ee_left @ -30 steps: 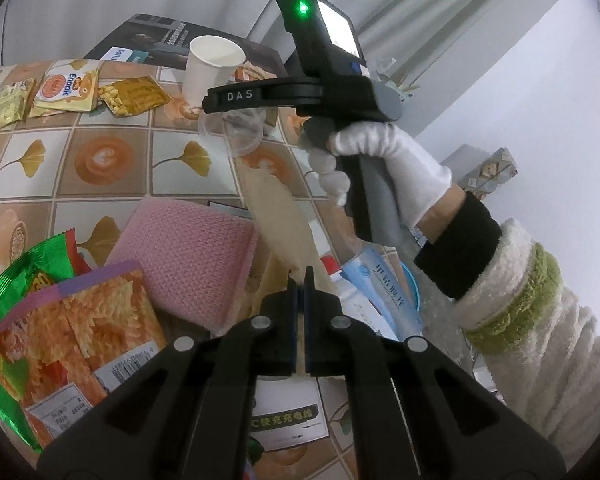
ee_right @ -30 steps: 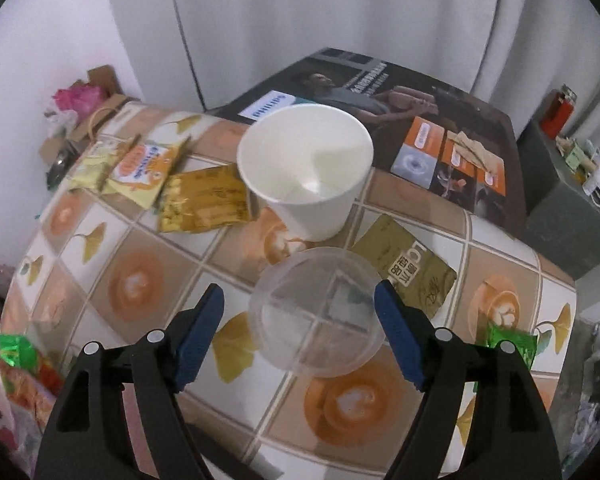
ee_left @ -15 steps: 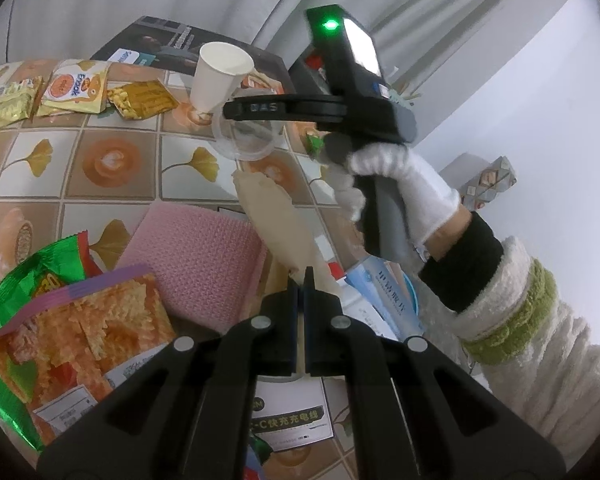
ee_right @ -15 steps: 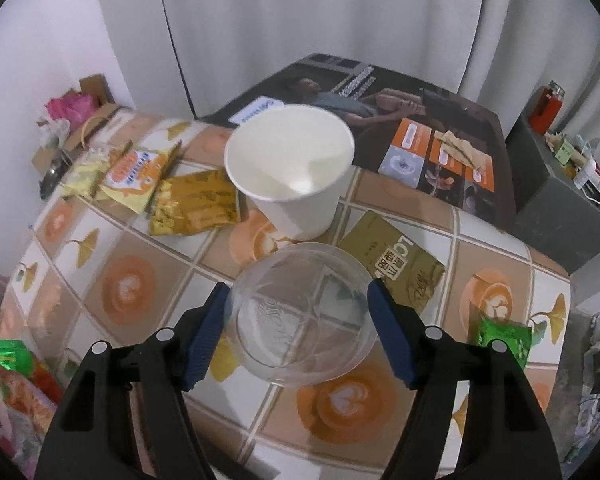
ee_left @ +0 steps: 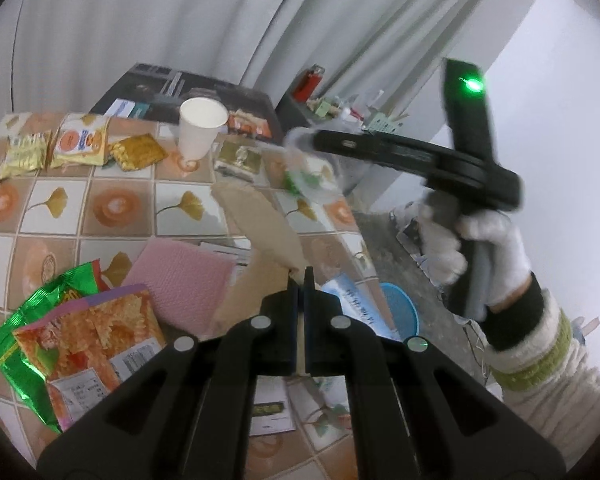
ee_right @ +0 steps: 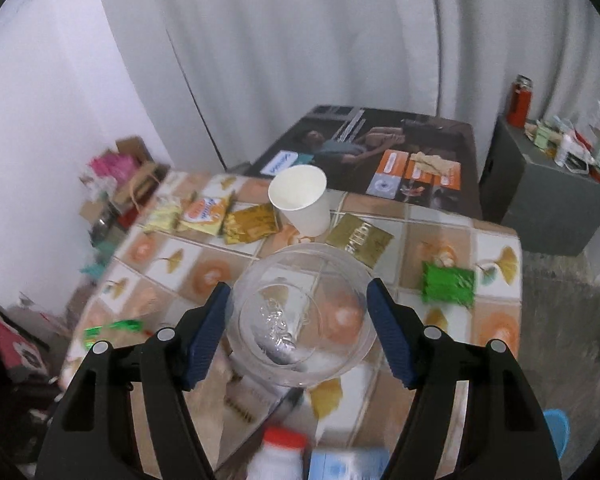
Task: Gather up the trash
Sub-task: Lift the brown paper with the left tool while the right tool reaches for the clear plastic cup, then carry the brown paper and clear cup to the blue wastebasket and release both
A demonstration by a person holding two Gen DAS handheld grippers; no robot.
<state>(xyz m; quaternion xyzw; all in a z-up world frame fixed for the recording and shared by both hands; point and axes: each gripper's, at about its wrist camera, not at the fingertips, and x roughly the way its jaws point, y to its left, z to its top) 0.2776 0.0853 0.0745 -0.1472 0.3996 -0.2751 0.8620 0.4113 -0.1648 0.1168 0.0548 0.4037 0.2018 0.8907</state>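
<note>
**Clear cup lifted off the table; most trash still out**

Tiled table, ginkgo-leaf pattern, littered across most of its top. Largest item: orange-and-green snack bag at the near left edge, a pink cloth beside it. A tan paper bag rises from the left gripper, whose jaws are fully closed on its edge; the bag's long axis runs away from the gripper toward the table centre, mouth not visible.

Right gripper, carried by a white-gloved hand, has its pads pressed on either side of a clear plastic cup, jaws spread wide to the cup's girth. The cup hangs above the table, apart from it. Its mouth points at the right wrist camera, so its axis lies roughly along the fingers; something silvery sits at the bottom, possibly foil, blurred.

Still lying out: white paper cup, upright, at the far edge; gold sachet just beside it; green wrapper; three small packets in a row at far left.

Judgement: early stage. One piece in hand, nothing visibly binned, most remaining.
</note>
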